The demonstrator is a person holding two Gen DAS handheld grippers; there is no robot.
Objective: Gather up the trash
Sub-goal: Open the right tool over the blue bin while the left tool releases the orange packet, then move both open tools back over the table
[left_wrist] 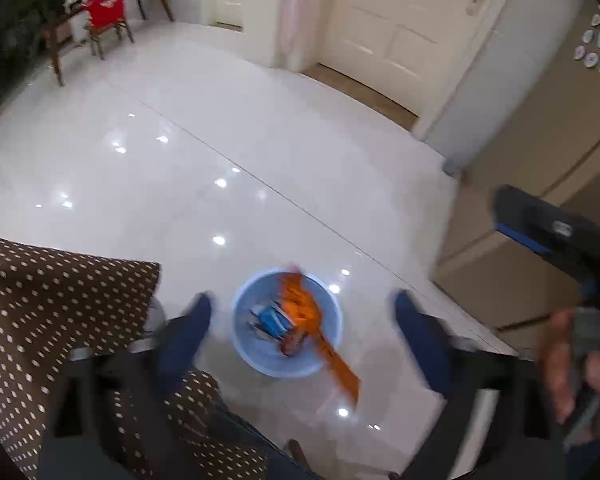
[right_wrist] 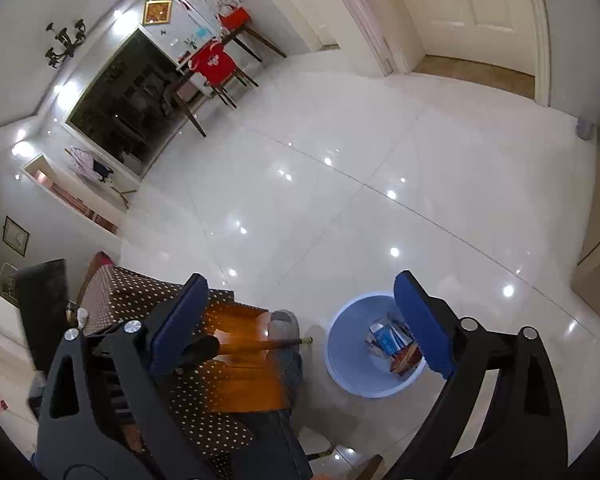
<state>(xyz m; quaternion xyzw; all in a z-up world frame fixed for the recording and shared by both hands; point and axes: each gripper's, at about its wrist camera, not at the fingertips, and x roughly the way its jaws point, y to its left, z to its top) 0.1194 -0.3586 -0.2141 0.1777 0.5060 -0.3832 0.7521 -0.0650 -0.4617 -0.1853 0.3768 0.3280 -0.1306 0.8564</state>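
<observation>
Above the blue bin [left_wrist: 286,322] on the tiled floor [left_wrist: 260,184], both claws, left claw [left_wrist: 300,316] and right claw [right_wrist: 300,320], gape empty as an orange wrapper [left_wrist: 320,332] drapes across the rim, likely to slide out.

A home, most likely its dining and hall area; glossy white floor tiles [right_wrist: 340,208] run wall to wall and mirror the ceiling lights; at ten o'clock in the right wrist view a wooden table and chairs [right_wrist: 216,72] stand by a large dark glass opening [right_wrist: 116,96], one chair draped in red cloth; framed pictures [right_wrist: 157,12] hang above; cream panelled doors [left_wrist: 400,28] sit at one o'clock; a fridge with magnets [left_wrist: 596,48], somewhat blurred, fills two o'clock in the left wrist view; a polka-dot tablecloth [left_wrist: 40,292] lies at eight o'clock.
</observation>
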